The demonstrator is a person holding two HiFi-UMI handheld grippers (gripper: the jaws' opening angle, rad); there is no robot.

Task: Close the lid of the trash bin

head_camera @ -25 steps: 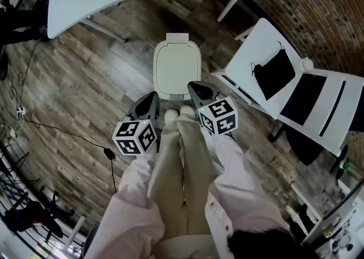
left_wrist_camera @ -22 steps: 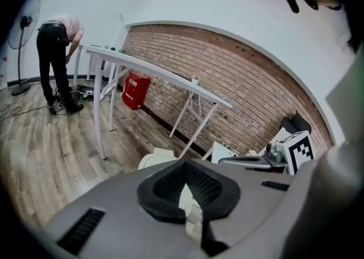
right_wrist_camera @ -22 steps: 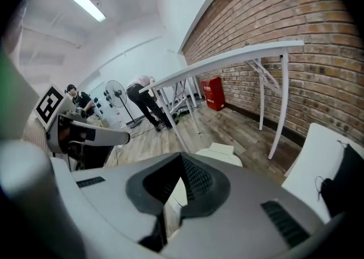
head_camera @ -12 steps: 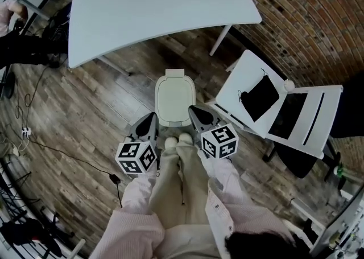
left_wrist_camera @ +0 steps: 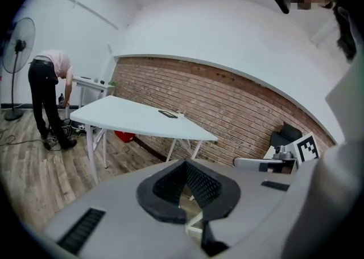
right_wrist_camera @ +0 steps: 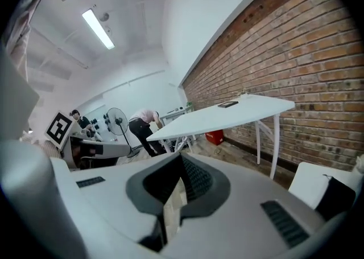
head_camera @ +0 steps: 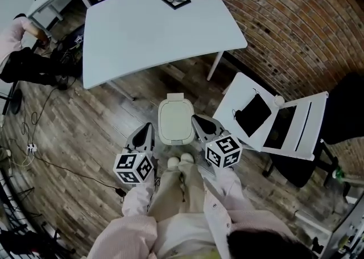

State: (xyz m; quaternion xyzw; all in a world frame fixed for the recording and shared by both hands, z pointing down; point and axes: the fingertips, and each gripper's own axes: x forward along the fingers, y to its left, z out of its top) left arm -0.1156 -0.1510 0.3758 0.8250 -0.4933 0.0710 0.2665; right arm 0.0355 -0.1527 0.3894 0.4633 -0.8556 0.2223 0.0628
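The white trash bin (head_camera: 175, 120) stands on the wooden floor just ahead of my feet, its lid lying flat and closed. My left gripper (head_camera: 148, 129) hangs to the bin's left and my right gripper (head_camera: 197, 120) to its right, both above it and touching nothing. Each is shut with nothing between its jaws. In the left gripper view the left gripper (left_wrist_camera: 186, 186) points across the room at the white table (left_wrist_camera: 136, 120), jaws together. The right gripper (right_wrist_camera: 181, 181) shows the same in its own view. The bin is not in either gripper view.
A large white table (head_camera: 159, 30) stands beyond the bin. White folding chairs (head_camera: 267, 116) with black items sit to the right by the brick wall (head_camera: 296, 30). A person (head_camera: 25, 61) bends at the far left, with cables (head_camera: 34, 149) on the floor.
Both grippers have risen away from the bin and now point more level. The head view has lifted too, so the bin looks smaller. The lid stays down.
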